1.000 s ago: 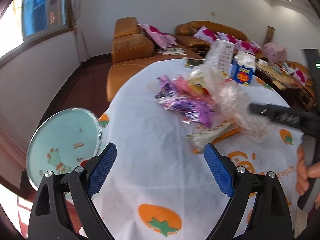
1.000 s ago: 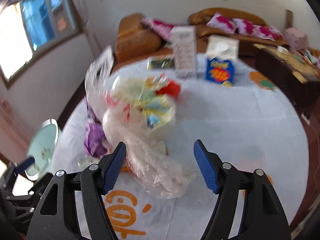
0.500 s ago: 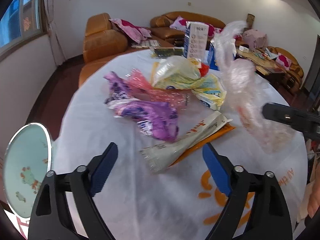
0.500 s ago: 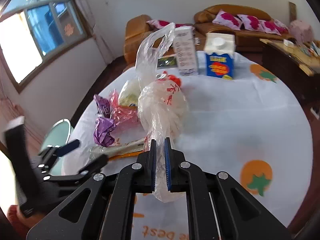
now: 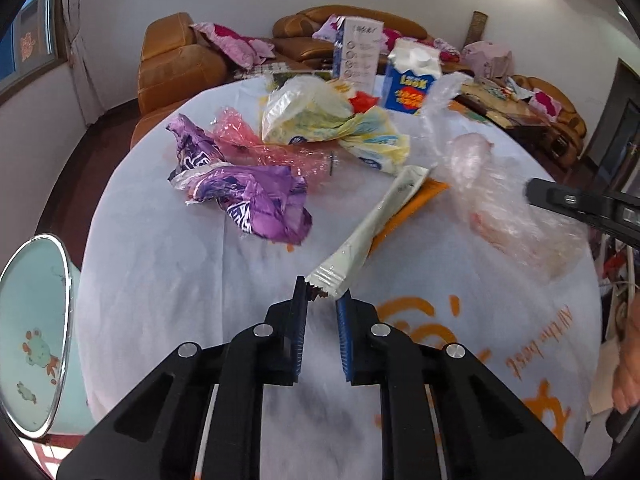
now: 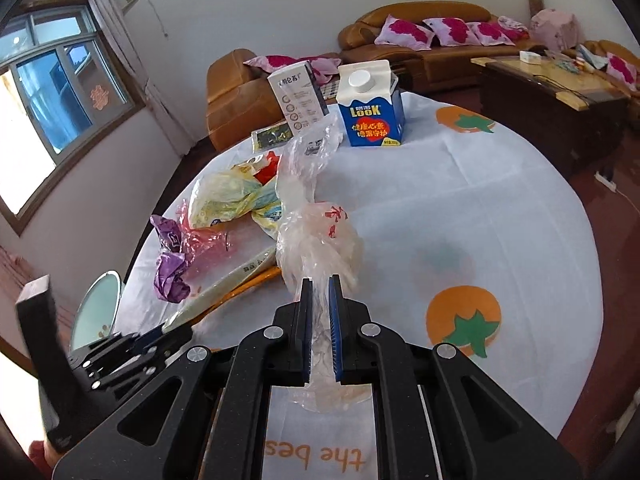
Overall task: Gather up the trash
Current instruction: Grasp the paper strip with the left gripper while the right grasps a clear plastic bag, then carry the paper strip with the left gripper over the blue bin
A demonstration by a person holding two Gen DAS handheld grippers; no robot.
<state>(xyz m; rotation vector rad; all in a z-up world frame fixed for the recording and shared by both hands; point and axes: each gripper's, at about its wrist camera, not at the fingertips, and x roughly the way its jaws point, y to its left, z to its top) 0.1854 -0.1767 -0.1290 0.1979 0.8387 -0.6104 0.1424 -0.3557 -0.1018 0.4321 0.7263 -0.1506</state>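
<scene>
Trash lies on a round table (image 5: 160, 280) with a white cloth: a purple wrapper (image 5: 256, 196), pink cellophane (image 5: 256, 144), a yellow-white bag (image 5: 316, 116) and a long white wrapper (image 5: 376, 228) over an orange one (image 5: 416, 204). My left gripper (image 5: 322, 296) has its jaws closing on the white wrapper's serrated near end, which sits pinched between the tips. The right gripper (image 6: 318, 284) is shut on a clear plastic bag (image 6: 320, 240), held up above the cloth. That bag (image 5: 512, 208) and the right gripper's tip (image 5: 536, 192) show at the right of the left wrist view.
A blue-and-white milk carton (image 6: 370, 108) and a white box (image 6: 298, 96) stand at the table's far side. A round teal bin (image 5: 28, 336) sits below the table's left edge. Orange sofas with pink cushions (image 6: 440, 32) stand behind. A hand (image 5: 628, 360) shows at the right.
The left gripper moved in over the table to the white wrapper and its jaws came together on the end. The right gripper shut on the clear bag and lifted it.
</scene>
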